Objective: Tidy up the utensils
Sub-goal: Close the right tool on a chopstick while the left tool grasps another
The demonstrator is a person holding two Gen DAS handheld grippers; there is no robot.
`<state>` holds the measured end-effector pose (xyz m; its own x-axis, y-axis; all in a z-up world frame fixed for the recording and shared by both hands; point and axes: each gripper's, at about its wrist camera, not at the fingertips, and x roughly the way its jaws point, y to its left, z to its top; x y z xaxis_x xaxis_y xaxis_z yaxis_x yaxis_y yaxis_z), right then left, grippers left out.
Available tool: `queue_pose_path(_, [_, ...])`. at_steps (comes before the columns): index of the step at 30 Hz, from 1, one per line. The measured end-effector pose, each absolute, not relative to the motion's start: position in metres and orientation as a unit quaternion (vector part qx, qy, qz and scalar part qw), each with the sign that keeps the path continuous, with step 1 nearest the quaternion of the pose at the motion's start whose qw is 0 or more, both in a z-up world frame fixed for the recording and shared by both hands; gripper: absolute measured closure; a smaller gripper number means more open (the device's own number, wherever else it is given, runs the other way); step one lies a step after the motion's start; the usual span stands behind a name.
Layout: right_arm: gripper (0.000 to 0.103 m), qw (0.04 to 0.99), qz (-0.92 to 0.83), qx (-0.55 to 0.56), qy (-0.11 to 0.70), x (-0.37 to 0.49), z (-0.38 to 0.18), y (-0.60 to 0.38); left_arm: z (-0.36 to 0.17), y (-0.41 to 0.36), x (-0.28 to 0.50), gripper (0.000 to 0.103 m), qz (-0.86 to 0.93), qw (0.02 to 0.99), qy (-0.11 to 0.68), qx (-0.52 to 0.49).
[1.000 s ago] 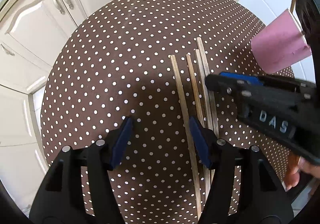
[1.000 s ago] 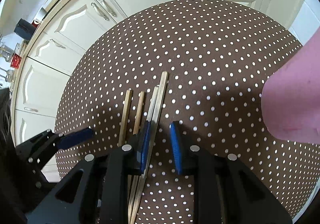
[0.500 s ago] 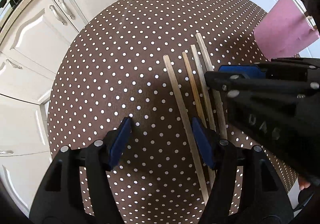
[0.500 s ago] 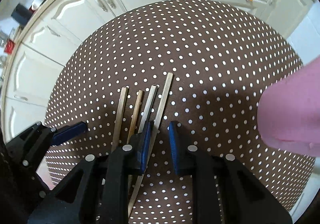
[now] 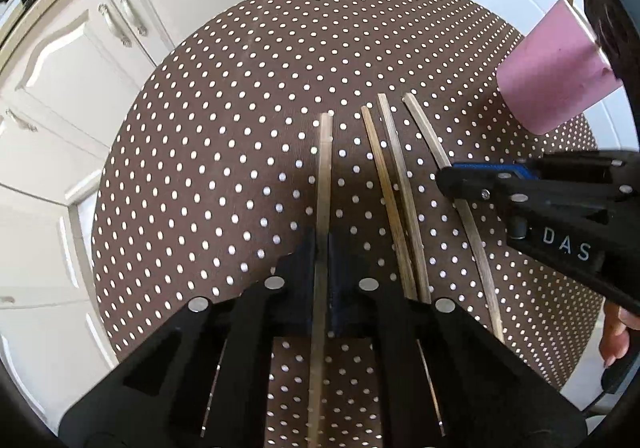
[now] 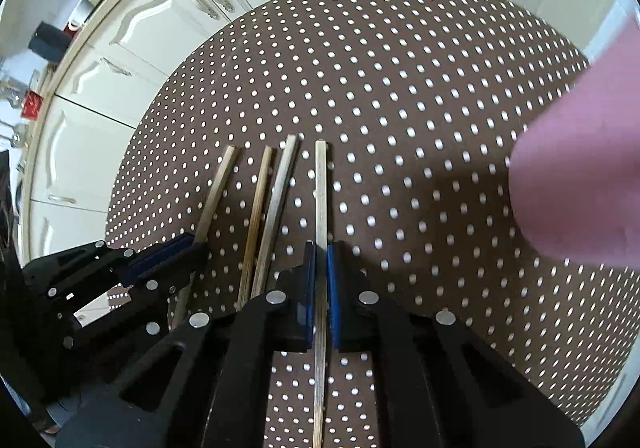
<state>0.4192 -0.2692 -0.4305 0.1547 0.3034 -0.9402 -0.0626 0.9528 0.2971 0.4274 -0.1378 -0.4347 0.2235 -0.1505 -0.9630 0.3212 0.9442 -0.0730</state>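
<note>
Several wooden chopsticks lie side by side on a round table with a brown dotted cloth (image 5: 224,151). My left gripper (image 5: 322,244) is shut on the leftmost chopstick (image 5: 325,167), which runs up between its pads. My right gripper (image 6: 321,250) is shut on the rightmost chopstick (image 6: 321,187). In the left wrist view the right gripper (image 5: 452,177) sits over the rightmost chopstick (image 5: 424,127). Two chopsticks (image 5: 390,183) lie loose between the held ones. In the right wrist view the left gripper (image 6: 188,244) grips the leftmost chopstick (image 6: 218,187).
A pink cup-like container (image 5: 556,75) stands at the table's right side and shows as a blurred pink mass (image 6: 580,167) in the right wrist view. White cabinet doors (image 5: 80,67) lie beyond the far edge of the table. A hand (image 5: 616,332) shows at the right edge.
Both grippers have shut, each on a chopstick. The left one went from wide open to shut on the leftmost stick; the right one closed on the rightmost stick.
</note>
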Motion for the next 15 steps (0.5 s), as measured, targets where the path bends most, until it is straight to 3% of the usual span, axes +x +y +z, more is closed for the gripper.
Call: queue_pose_path(15, [0.098,0.78,0.146,0.098,0.601,0.382,-0.377,-0.249,-0.385,-0.086,0.409,0.097,-0.173,0.798,0.578,-0.021])
